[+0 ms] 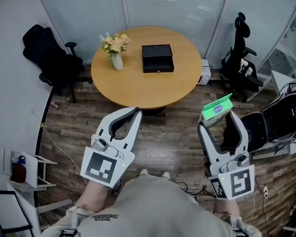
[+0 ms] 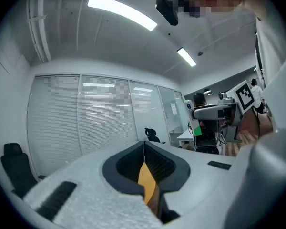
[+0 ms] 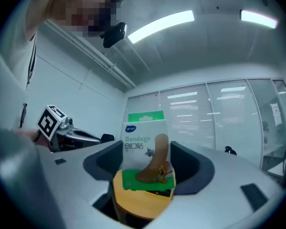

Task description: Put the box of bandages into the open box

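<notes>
The box of bandages (image 1: 217,108) is green and white, and my right gripper (image 1: 218,121) is shut on it, holding it above the wooden floor to the right of the round table (image 1: 138,90). In the right gripper view the box of bandages (image 3: 145,151) stands upright between the jaws of the right gripper (image 3: 145,168). The open black box (image 1: 157,58) lies on the table's far middle. My left gripper (image 1: 136,112) hangs just before the table's near edge, shut and empty. The left gripper view shows the left gripper (image 2: 144,146) with its jaws meeting in a line.
A vase of flowers (image 1: 116,51) stands on the table left of the black box. Black office chairs stand at the left (image 1: 52,58) and right (image 1: 239,53). A white shelf (image 1: 27,169) is at lower left, dark equipment (image 1: 281,117) at the right.
</notes>
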